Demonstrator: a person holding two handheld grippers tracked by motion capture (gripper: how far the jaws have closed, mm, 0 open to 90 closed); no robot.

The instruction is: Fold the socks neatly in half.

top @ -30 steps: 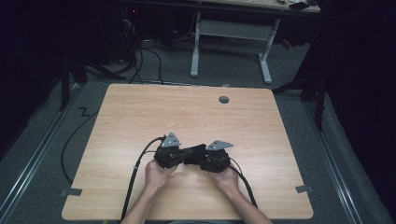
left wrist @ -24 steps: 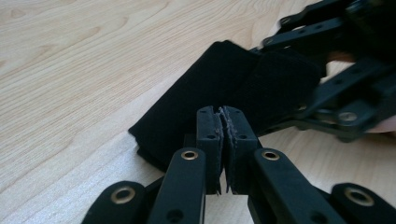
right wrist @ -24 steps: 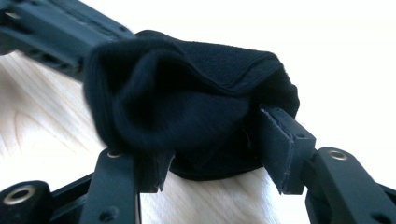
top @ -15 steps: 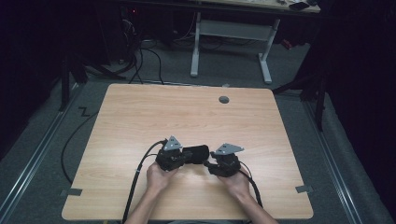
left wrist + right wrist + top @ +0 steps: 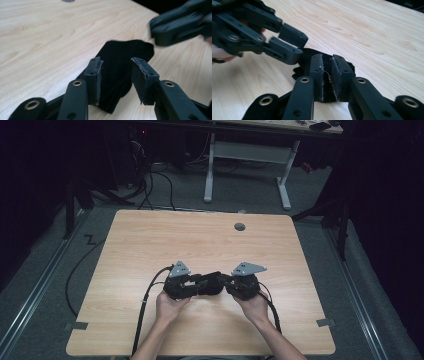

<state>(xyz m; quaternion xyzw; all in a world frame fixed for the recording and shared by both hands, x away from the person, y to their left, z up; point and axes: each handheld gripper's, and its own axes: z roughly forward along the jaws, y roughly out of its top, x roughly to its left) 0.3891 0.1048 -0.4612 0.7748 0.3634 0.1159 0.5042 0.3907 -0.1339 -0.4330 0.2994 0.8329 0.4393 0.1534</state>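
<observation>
Near the front edge of a wooden table (image 5: 150,245), a black cloth (image 5: 125,53) lying between two hand-held tools: left gripper (image 5: 116,80) just opening, jaws parted around the fabric without pressing it; right gripper (image 5: 327,77) just closing, pinching a fold of the cloth.

Table (image 5: 150,245) evenly lit, surroundings dark; the far tool (image 5: 182,22) blurs in the left gripper view.
</observation>
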